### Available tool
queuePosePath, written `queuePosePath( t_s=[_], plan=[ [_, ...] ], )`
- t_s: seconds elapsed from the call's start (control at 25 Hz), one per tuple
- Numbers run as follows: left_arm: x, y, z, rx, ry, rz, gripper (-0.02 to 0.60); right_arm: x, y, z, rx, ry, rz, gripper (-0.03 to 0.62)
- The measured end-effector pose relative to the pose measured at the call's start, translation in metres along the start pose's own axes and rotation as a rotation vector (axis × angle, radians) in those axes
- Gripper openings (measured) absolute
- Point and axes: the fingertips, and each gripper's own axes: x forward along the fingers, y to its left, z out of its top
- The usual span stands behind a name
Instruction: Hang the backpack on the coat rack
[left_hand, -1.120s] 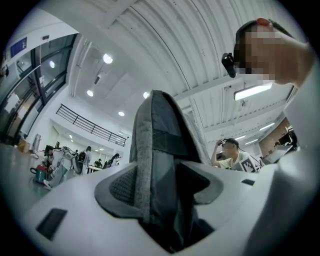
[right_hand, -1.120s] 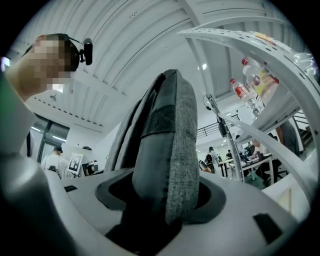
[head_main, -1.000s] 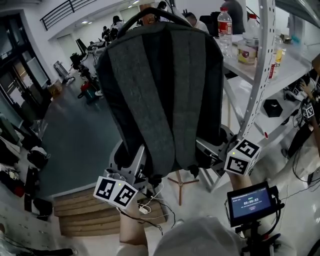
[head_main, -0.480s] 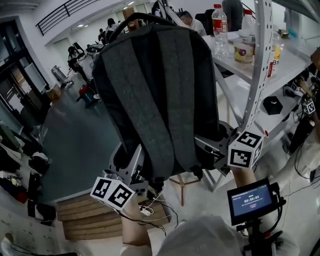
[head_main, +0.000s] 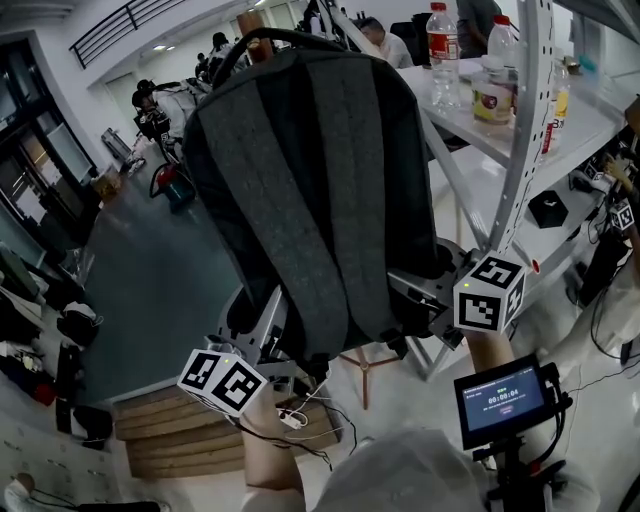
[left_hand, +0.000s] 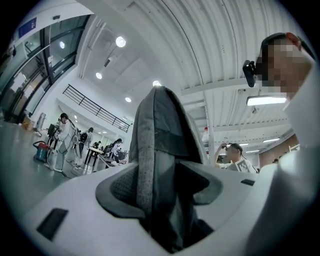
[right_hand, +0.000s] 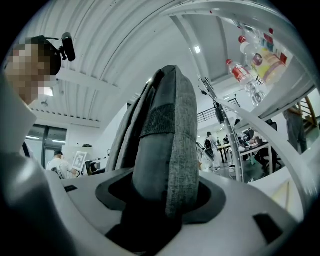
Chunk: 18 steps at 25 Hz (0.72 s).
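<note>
The dark grey backpack (head_main: 310, 180) is held high in the air, upright, with its padded back and two shoulder straps facing the person. Both grippers hold it from below at its bottom end. The left gripper (head_main: 285, 335) has its fingers closed on the lower left edge, where the left gripper view shows a grey strap and folded dark fabric wedged between them. The right gripper (head_main: 418, 300) has its fingers pinching the lower right edge, and the right gripper view shows a thick roll of grey fabric filling the gap. The carry handle (head_main: 290, 36) at the top of the backpack arches just beside the wooden tip of the coat rack (head_main: 252, 20); whether it is hooked over it cannot be told. The wooden feet of the rack show on the floor under the bag, between the two grippers. To the right stands a white desk (head_main: 565, 125) with a perforated post (head_main: 522, 130), carrying water bottles (head_main: 443, 45) and a jar (head_main: 494, 98). A small screen (head_main: 503, 403) sits low on the right, below the right gripper.
</note>
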Motion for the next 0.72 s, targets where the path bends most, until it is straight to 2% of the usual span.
queuePosePath(
  t_s=[0.28, 0.52, 0.72],
  plan=[
    [0.0, 0.0, 0.008, -0.014, -0.004, 0.004, 0.249, 0.001, 0.005, 0.011, -0.008, 0.009, -0.004, 0.278],
    [0.006, 0.017, -0.011, -0.097, 0.081, 0.027, 0.247, 0.01, -0.007, -0.009, 0.073, 0.095, -0.014, 0.278],
    [0.012, 0.03, -0.034, -0.006, 0.063, 0.042, 0.247, 0.018, -0.023, -0.033, -0.004, 0.081, -0.077, 0.278]
  ],
)
